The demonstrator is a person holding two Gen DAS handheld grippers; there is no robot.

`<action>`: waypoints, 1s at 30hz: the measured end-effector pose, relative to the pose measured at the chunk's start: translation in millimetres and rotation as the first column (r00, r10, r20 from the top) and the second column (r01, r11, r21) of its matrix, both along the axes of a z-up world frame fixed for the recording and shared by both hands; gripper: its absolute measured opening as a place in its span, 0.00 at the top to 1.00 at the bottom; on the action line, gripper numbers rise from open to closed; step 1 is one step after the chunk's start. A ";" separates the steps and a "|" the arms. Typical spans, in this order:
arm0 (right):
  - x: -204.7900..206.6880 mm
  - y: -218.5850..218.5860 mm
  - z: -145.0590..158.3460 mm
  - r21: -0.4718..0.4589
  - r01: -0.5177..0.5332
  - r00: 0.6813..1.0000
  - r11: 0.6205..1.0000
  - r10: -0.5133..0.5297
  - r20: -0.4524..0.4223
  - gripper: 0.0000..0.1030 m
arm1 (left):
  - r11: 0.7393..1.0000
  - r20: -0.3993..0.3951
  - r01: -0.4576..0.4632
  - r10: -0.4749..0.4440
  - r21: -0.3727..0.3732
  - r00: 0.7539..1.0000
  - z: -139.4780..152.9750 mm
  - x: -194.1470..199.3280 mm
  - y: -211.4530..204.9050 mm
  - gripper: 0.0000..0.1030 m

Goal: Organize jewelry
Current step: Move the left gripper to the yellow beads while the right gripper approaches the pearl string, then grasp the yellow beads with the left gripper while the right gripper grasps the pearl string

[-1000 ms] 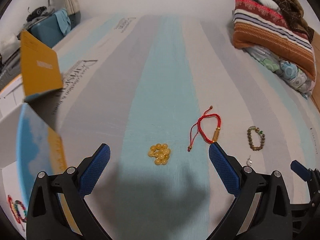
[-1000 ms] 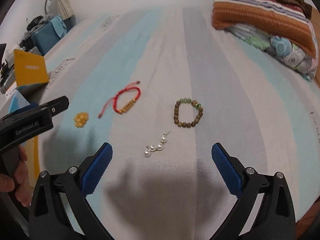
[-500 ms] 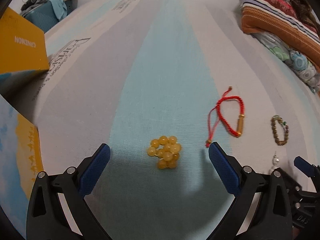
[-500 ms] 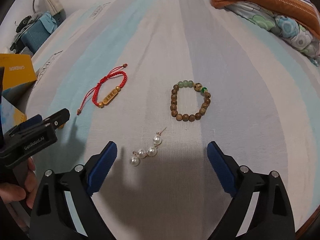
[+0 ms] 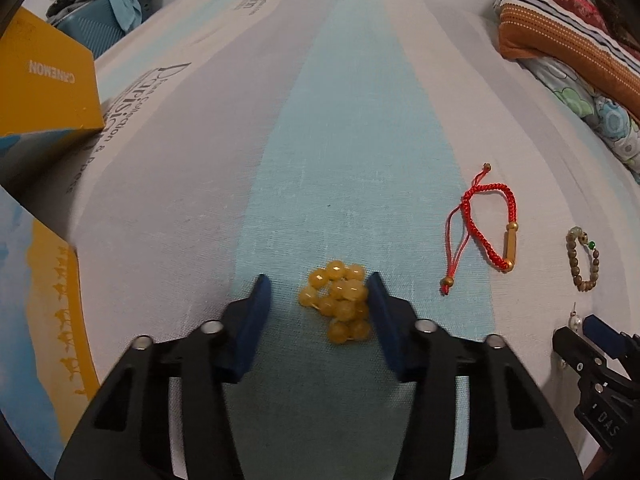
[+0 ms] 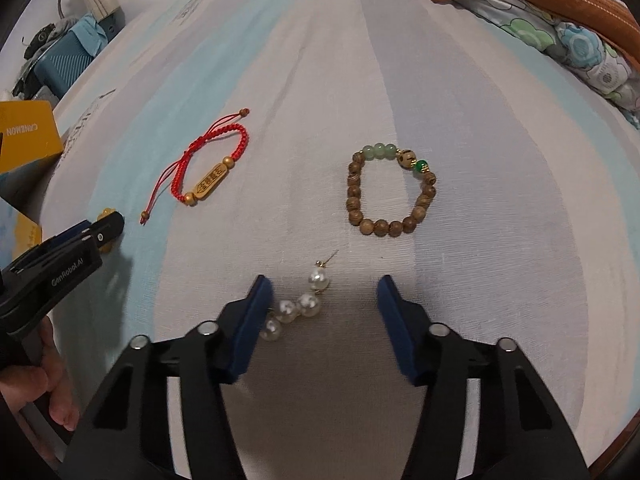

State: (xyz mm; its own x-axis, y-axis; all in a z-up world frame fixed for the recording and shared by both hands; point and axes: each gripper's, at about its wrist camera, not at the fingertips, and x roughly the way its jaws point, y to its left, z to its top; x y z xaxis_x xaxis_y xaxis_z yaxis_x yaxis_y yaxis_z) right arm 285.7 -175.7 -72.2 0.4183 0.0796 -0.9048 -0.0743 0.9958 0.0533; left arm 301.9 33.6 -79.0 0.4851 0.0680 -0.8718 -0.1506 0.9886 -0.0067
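Left gripper (image 5: 318, 300) straddling the yellow bead bracelet (image 5: 340, 306) mid-bedsheet (image 5: 340, 120), jaws apart, right gripper (image 6: 325, 302) bracketing the pearl earring (image 6: 298, 306) near the front edge, jaws parted

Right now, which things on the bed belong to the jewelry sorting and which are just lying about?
Part of the job:
yellow bead bracelet, between the left gripper fingers
pearl earring, between the right gripper fingers
red cord bracelet
wooden bead bracelet

Just lying about:
folded blankets
yellow box
blue case
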 end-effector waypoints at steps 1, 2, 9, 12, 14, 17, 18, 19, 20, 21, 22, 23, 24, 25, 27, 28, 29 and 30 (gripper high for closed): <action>-0.2 1.1 0.4 -0.002 -0.004 1.000 1.000 0.004 -0.002 0.59 | 1.000 0.000 -0.001 0.001 0.005 1.000 0.5 -0.7 -0.1 0.66; -0.2 2.6 0.7 -0.004 -0.009 1.000 1.000 0.009 -0.004 0.64 | 1.000 0.000 -0.001 0.001 0.009 1.000 0.7 -0.8 0.2 0.73; -2.7 3.7 4.3 0.005 -0.027 1.000 1.000 0.027 0.005 0.90 | 1.000 0.009 0.027 -0.027 -0.014 1.000 5.1 -5.8 -2.2 0.91; -3.7 3.9 5.7 0.008 -0.030 0.999 1.000 0.029 0.012 0.90 | 0.999 0.008 0.028 -0.028 -0.015 1.000 5.6 -5.8 -3.4 0.91; -4.9 3.6 6.1 0.008 -0.030 0.999 1.000 0.030 0.016 0.90 | 0.999 0.011 0.029 -0.029 -0.020 1.000 7.6 -6.1 -3.6 0.91; -6.8 4.3 9.0 0.009 -0.030 0.999 0.999 0.030 0.028 0.90 | 0.999 0.019 0.032 -0.031 -0.021 0.999 10.5 -7.4 -4.5 0.91; -7.3 4.5 9.9 0.009 -0.030 0.999 1.000 0.029 0.031 0.90 | 0.999 0.020 0.031 -0.031 -0.021 0.999 11.1 -7.4 -4.6 0.91; -7.7 4.0 10.3 0.009 -0.029 0.999 1.000 0.028 0.033 0.90 | 0.999 0.024 0.029 -0.028 -0.022 0.999 12.5 -7.9 -4.6 0.91; -8.2 3.2 10.9 0.011 -0.026 0.999 1.000 0.025 0.037 0.90 | 0.999 0.025 0.030 -0.029 -0.020 0.999 13.4 -8.3 -4.8 0.91; -8.2 2.9 11.2 0.010 -0.025 0.999 1.000 0.024 0.039 0.90 | 0.999 0.026 0.031 -0.031 -0.020 0.999 14.2 -8.1 -5.4 0.91; -8.5 2.2 11.9 0.009 -0.024 0.999 1.000 0.024 0.042 0.90 | 0.999 0.027 0.031 -0.031 -0.022 0.999 14.8 -8.6 -5.2 0.91; -8.8 1.1 12.8 0.011 -0.022 0.999 1.000 0.021 0.046 0.90 | 0.999 0.027 0.031 -0.030 -0.021 0.999 15.0 -9.1 -5.5 0.91; -9.1 0.3 13.3 0.012 -0.021 0.999 1.000 0.020 0.048 0.90 | 0.999 0.027 0.033 -0.032 -0.019 0.999 14.8 -9.7 -5.8 0.91; -9.8 -0.7 13.6 0.012 -0.018 0.999 1.000 0.018 0.050 0.90 | 0.999 0.025 0.035 -0.034 -0.021 0.999 14.7 -10.5 -6.2 0.91; -10.8 -2.8 14.7 0.013 -0.014 0.998 1.000 0.013 0.056 0.90 | 0.999 0.024 0.039 -0.039 -0.020 0.999 15.3 -11.9 -7.1 0.91; -11.2 -4.0 15.5 0.013 -0.011 0.998 1.000 0.010 0.058 0.90 | 0.999 0.024 0.042 -0.042 -0.016 0.999 16.1 -12.7 -8.0 0.91; -11.9 -5.3 16.6 0.016 -0.008 0.998 1.000 0.007 0.061 0.90 | 0.999 0.026 0.043 -0.043 -0.016 0.999 16.6 -13.9 -8.2 0.91; -12.7 -5.7 17.8 0.019 -0.008 0.998 1.000 0.006 0.064 0.90 | 0.999 0.027 0.043 -0.043 -0.018 0.999 17.2 -15.7 -8.5 0.91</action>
State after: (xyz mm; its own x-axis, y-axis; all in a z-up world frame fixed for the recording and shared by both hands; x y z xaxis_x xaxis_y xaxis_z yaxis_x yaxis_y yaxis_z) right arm 273.1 -181.4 -54.4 0.4747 0.0996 -0.8745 -0.0851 0.9941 0.0670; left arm 286.3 25.1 -61.8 0.5105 0.0307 -0.8593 -0.1075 0.9938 -0.0284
